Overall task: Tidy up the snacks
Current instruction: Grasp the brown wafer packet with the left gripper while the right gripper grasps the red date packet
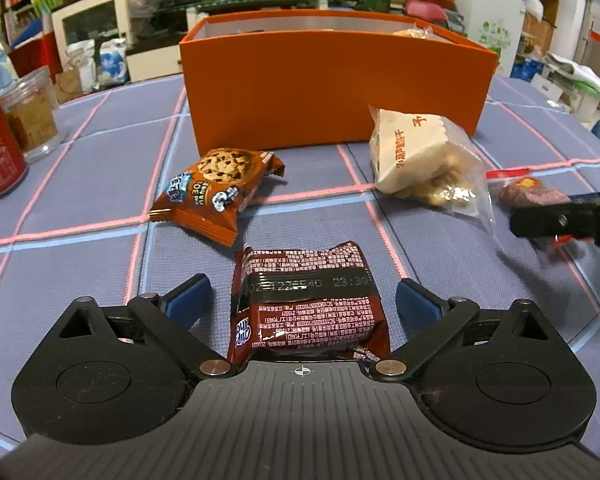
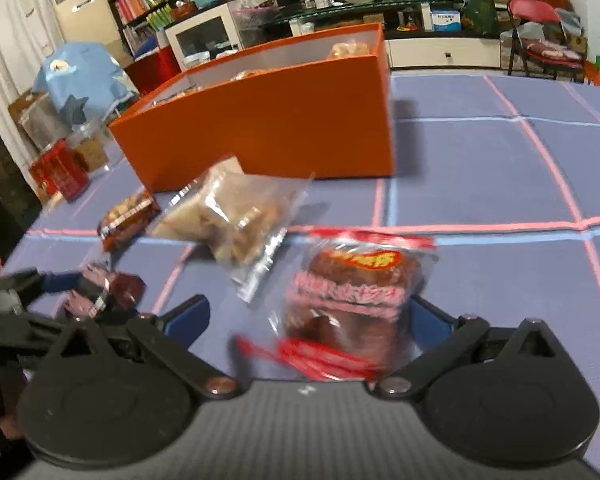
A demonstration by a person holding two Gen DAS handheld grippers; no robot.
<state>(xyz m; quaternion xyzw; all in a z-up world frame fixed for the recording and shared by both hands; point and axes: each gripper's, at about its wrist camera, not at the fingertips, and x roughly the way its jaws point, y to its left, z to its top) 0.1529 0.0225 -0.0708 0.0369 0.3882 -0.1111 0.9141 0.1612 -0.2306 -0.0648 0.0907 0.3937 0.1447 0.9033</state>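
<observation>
Where shelves crowd behind, checked blue tablecloth (image 1: 80, 184)

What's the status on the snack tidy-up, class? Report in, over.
Left gripper open around dark brown packet, not squeezing. Right gripper open around red-sealed cake bag. Orange box ahead, path clear.

Bare cloth (image 2: 480, 184) beside orange box (image 1: 332, 88)

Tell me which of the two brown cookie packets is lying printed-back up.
The dark brown packet between the left gripper's open fingers: only fine print shows. The other packet, nearer the orange box, shows its cookie picture.
</observation>
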